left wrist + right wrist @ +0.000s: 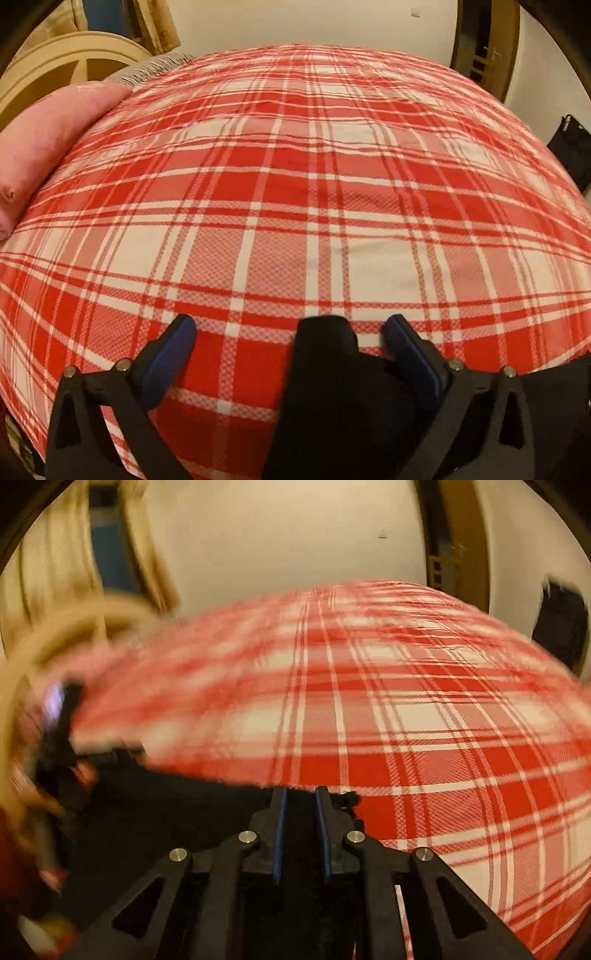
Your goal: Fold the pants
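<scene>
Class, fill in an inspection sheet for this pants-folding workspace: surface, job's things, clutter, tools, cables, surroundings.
Surface: bed with red-and-white plaid cotton sheet, fairly smooth.
Job's things: black fabric pants at the near edge of the bed.
Clutter: pink soft pillow at the left edge; striped cloth behind it.
Tools: left tool open, pants fabric between its fingers; right tool nearly closed, black fabric around its fingers, grip unclear; view blurred.
Cables: nothing seen.
Surroundings: cream wall; beige curved headboard; brown wooden door frame; black bag by the wall.
</scene>
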